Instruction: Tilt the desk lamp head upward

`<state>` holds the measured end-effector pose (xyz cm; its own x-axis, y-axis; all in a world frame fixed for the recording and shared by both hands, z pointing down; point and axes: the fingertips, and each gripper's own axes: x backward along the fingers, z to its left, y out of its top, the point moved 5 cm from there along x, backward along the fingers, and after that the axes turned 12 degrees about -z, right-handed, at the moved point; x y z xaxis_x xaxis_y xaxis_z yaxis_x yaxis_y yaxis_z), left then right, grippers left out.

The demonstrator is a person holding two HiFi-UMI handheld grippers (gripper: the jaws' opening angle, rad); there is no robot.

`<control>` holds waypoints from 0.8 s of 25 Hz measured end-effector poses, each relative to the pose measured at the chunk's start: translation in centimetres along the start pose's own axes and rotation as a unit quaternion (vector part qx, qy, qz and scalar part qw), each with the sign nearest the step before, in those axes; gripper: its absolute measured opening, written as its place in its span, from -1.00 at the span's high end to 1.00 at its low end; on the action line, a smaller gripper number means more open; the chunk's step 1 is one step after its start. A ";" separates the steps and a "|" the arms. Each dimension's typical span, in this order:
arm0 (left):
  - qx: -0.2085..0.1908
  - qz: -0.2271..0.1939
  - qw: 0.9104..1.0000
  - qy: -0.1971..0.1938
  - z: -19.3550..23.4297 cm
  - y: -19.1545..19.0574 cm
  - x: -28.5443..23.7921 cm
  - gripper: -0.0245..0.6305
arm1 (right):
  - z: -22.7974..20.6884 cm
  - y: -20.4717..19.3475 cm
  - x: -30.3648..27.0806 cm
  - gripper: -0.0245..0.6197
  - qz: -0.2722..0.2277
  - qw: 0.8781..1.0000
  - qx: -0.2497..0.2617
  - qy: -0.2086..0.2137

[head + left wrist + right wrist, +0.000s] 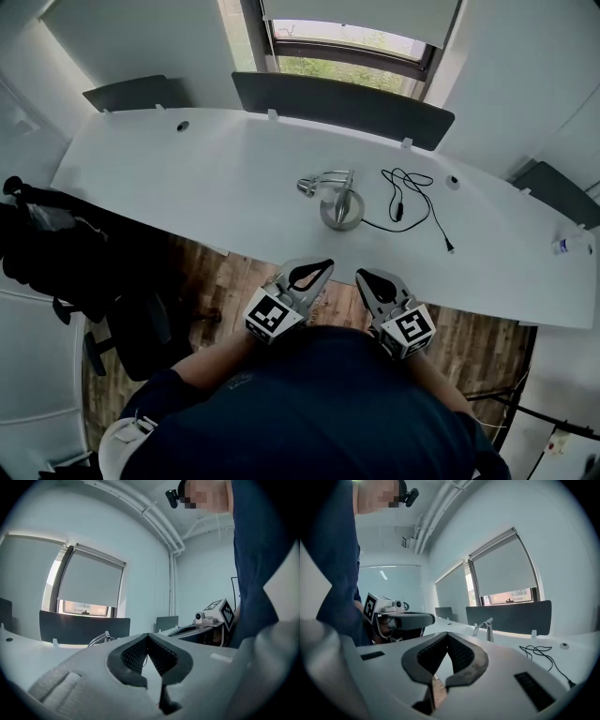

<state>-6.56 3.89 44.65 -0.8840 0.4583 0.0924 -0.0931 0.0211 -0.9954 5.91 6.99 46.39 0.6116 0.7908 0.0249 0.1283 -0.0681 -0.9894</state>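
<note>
Plainly nothing is in hand yet: both tongs sit low by the person's body, short of the near edge of the white desk (169, 178), and the desk lamp (334, 195) stands well apart from them, near the middle of the top. Starting at the left, one black office chair (131, 328) stands below the desk edge. Next comes the left gripper (322, 268), its jaws pressed together with nothing between them. Beyond it is the single lamp: a round base (341, 210), a bent chrome arm, and the small lamp head (307, 186) reaching out to the left. It looks like polished metal, so I would judge it stiff, smooth and apt to slip under the pads. The base seems weighted, but a tight hinge could drag the whole lamp along. The sensible hold is probably across the head itself, near its free end, with the other tong pinning the base. The right gripper (368, 280) is likewise closed and empty. To the lamp's right one black cable (410, 199) runs loose from the base, its plug lying free on the desk. Farther right, at the desk's end, is one small bottle (566, 246). Along the far edge I count three dark divider panels (342, 103), and two round cable ports (183, 125) in the top.
</note>
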 end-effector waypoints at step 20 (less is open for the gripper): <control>-0.019 0.005 0.999 -0.030 9.9 -1.0 -1.0 0.91 | -4.7 -2.0 -8.3 0.89 0.025 0.996 0.020 -0.081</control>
<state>-10.13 -5.39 45.84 -0.9105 0.4051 0.0832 -0.0682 0.0513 -0.9964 4.24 -2.35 48.85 0.4811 0.8755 -0.0445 0.0675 -0.0876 -0.9939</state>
